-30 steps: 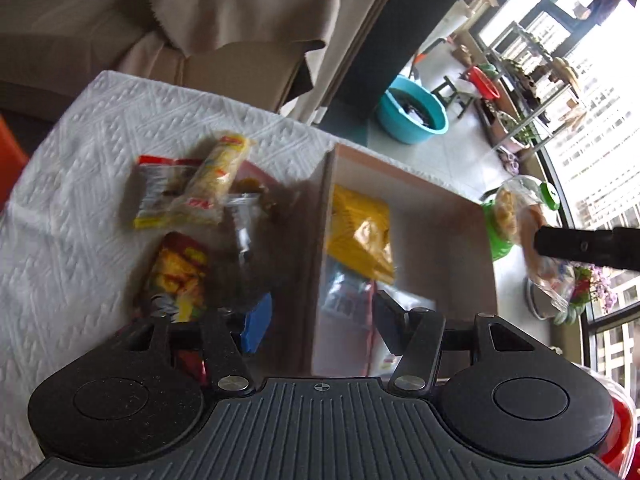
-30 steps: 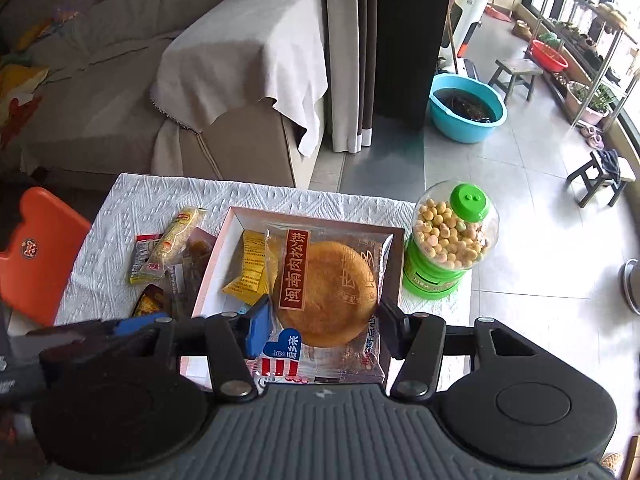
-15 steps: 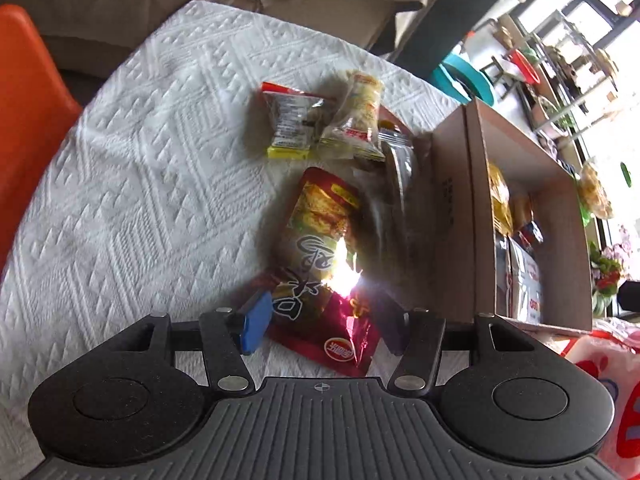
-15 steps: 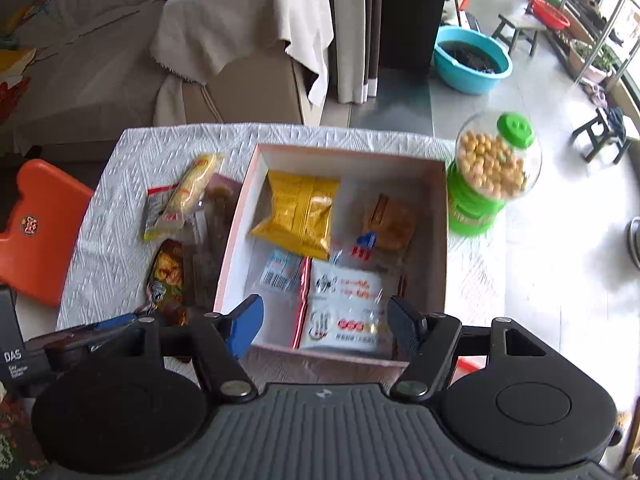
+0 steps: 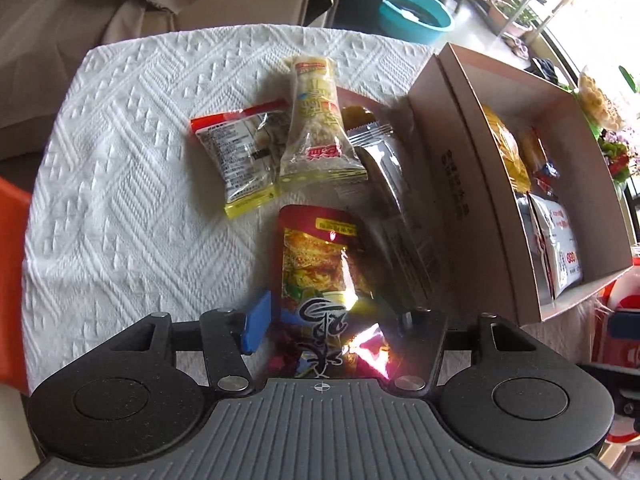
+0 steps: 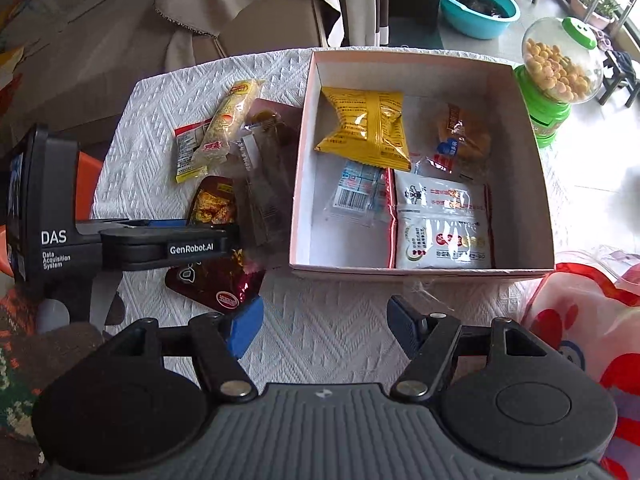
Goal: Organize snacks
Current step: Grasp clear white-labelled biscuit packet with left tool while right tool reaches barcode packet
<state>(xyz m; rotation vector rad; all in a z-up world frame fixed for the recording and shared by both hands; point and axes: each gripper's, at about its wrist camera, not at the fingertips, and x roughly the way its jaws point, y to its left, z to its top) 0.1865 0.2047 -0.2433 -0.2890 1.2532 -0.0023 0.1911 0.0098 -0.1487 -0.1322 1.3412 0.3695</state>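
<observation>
Left gripper (image 5: pixel 326 320) spread wide, straddling red foil pouch (image 5: pixel 320 280) on white cloth (image 5: pixel 120 200); contact w/ pads unclear. Just beyond: clear red-edged pkt (image 5: pixel 240 160) and yellow bun pkt (image 5: pixel 316 120), overlapping. Right gripper (image 6: pixel 324 326) gaping, empty, over bare cloth. Straight ahead: box (image 6: pixel 520 140) w/ white pkts (image 6: pixel 440 228) nearest, clear pkt (image 6: pixel 356 192) alongside, then yellow bag (image 6: pixel 366 128) and pastry (image 6: pixel 464 136) farther. Beyond, to right: green candy jar (image 6: pixel 560 68).

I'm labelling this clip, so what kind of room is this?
Probably a home living room: a cloth-draped sofa behind the table, curtains, and a balcony-like area with a blue basin.
</observation>
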